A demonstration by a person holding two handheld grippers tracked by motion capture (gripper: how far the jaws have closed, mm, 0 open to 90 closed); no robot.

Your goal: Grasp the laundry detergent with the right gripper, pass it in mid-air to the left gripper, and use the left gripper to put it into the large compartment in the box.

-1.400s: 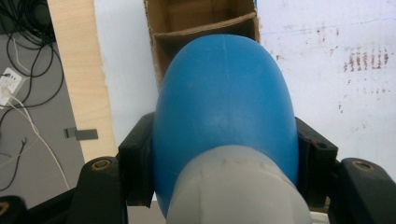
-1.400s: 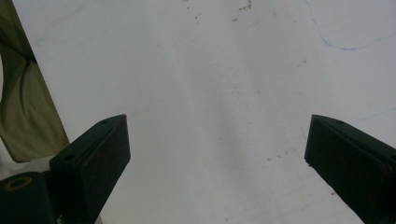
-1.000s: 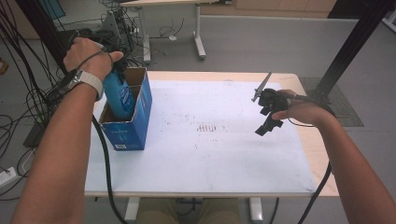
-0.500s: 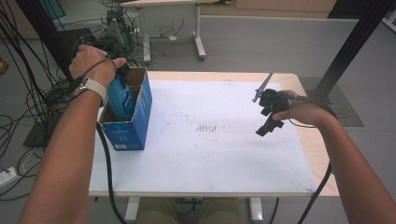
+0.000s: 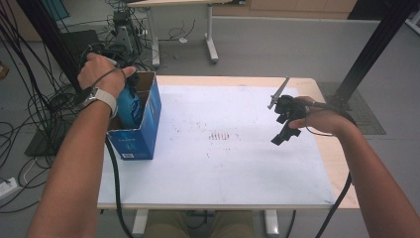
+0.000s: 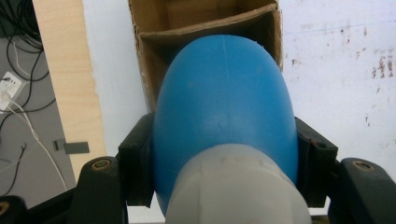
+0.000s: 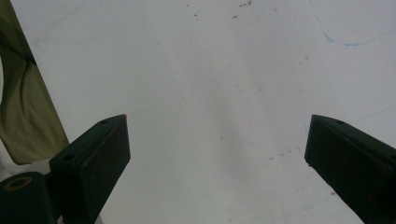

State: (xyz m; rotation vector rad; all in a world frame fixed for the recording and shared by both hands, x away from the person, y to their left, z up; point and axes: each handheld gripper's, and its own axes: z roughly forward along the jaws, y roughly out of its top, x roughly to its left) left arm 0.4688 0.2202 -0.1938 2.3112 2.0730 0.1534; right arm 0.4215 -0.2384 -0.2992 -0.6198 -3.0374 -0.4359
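Gripping blue bottle (image 6: pixel 224 107), left claw (image 6: pixel 224 177) is held over box (image 5: pixel 148 111) at 9 o'clock; right claw (image 7: pixel 217 154) is held open.

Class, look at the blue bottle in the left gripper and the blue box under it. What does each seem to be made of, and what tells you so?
Blue bottle: likely plastic, smooth with a soft sheen, a faint moulding seam down its middle and a grey cap end.
Blue box: cardboard, printed blue outside, raw brown inside, with torn flap edges in the left gripper view.
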